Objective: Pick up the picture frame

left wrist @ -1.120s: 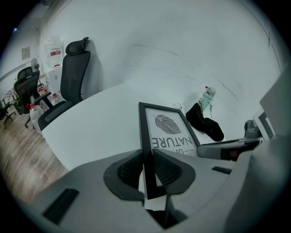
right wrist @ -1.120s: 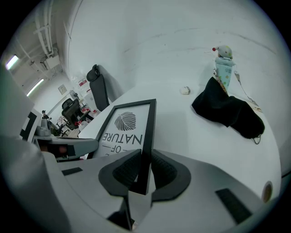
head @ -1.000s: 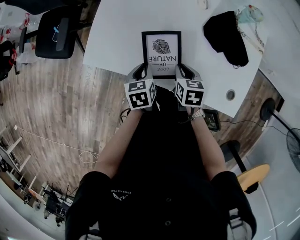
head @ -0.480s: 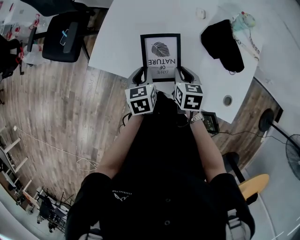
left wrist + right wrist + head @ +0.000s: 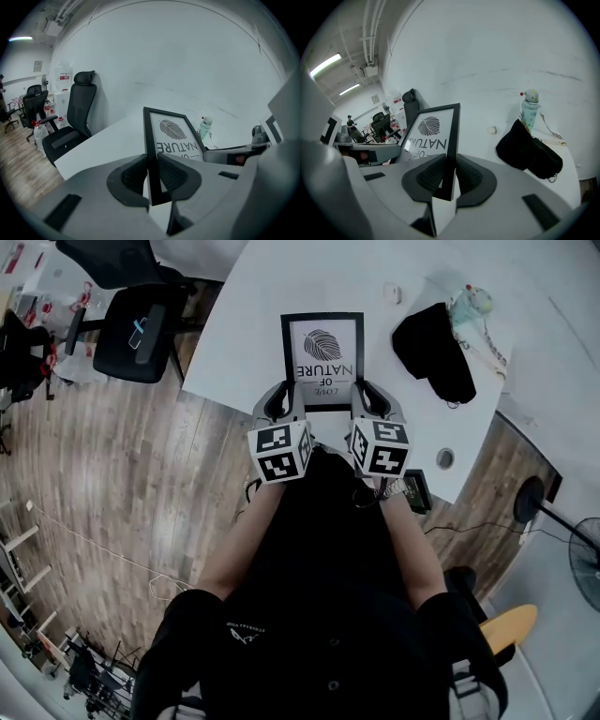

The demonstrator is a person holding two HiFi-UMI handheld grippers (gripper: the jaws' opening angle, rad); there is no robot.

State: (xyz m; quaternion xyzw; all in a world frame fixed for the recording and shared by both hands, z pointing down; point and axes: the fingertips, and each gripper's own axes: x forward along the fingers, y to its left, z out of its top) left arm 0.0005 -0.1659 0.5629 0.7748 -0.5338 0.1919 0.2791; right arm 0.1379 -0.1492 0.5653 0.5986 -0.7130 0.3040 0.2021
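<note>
Both grippers are on it now! The picture frame [image 5: 322, 360] sits over the near edge of the white table [image 5: 234, 343], black border all round, a leaf print and the words "LOVE OF NATURE" reading upside down in the head view.

Left gripper [image 5: 284, 399] first: it comes in over the table's near edge and has the frame's left border pinched between its 2 jaws, the dark ribbed pads [image 5: 133, 176] pressed against either side of that black strip. Solid grip.

Right gripper [image 5: 366, 399], same story on the other side: jaws closed on the frame's right border, at the end nearest the table's front edge. The 2 marker cubes hang just off the table's near edge, side by side.

In the gripper views the frame tilts upward, its far end rising above the tabletop, and it looks clear of the surface.

Elsewhere on the table: a black bag [image 5: 433, 351] lies towards its right side, with a pale bottle [image 5: 469, 304] right behind it at the far right. A black office chair [image 5: 136, 329] stands off the table's left edge on the wooden floor [image 5: 112, 474].
</note>
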